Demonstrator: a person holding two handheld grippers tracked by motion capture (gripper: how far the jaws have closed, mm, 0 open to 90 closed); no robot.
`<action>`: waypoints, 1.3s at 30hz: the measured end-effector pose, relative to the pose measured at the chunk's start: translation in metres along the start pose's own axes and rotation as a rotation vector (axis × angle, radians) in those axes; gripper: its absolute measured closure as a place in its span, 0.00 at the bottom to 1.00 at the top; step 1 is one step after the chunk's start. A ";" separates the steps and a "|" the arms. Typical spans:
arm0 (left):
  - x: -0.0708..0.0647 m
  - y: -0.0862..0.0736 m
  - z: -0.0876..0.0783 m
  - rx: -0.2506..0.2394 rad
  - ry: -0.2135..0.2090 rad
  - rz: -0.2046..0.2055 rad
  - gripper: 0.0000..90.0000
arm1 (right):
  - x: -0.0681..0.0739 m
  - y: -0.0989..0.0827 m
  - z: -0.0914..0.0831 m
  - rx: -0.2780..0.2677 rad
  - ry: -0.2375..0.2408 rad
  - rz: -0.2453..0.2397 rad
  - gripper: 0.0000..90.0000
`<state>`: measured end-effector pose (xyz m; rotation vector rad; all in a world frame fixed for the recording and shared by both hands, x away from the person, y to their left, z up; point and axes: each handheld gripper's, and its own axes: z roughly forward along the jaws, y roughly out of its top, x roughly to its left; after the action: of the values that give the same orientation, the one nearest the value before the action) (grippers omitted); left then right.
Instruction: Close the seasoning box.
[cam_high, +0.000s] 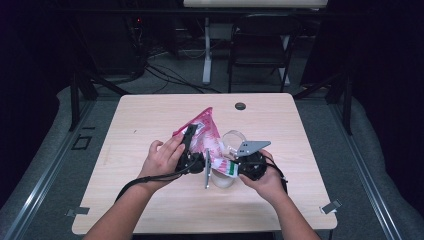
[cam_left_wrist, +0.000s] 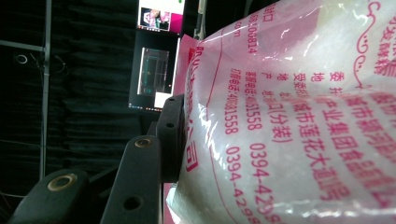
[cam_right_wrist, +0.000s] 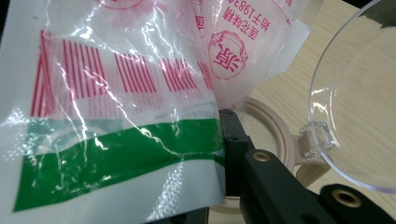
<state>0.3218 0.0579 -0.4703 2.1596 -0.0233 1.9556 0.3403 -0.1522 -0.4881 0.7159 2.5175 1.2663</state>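
both grippers clamp pink bag (cam_high: 206, 134) of white granules over jar (cam_high: 223, 178), clear lid (cam_high: 233, 137) flipped open

I see a pink-and-clear plastic bag (cam_high: 202, 134) of white granules, printed with red characters and digits, with a green band and red bars at its lower end. It is lifted off the tabletop and tilted, its pink sealed corner pointing up and away, its lower end down over a container. In the left gripper view the bag (cam_left_wrist: 299, 121) bulges, full and taut; in the right gripper view its thin, crinkled end (cam_right_wrist: 116, 116) hangs slack. Beneath that end stands a small pale round container (cam_high: 223, 179) with a beige rim (cam_right_wrist: 275, 135). Its clear hinged lid (cam_right_wrist: 359, 93) stands flipped open, upright just beside the bag.
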 end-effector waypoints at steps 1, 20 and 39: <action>0.000 0.000 0.000 0.000 0.000 0.000 0.70 | 0.000 0.000 0.000 0.000 0.000 -0.001 1.00; 0.000 0.004 -0.003 -0.011 0.004 0.005 0.70 | 0.000 -0.001 0.001 0.012 0.006 0.000 1.00; -0.002 0.005 -0.005 -0.019 0.000 0.009 0.70 | 0.001 -0.003 0.002 0.025 0.010 -0.003 1.00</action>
<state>0.3158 0.0541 -0.4709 2.1519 -0.0515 1.9523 0.3396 -0.1515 -0.4913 0.7127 2.5451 1.2430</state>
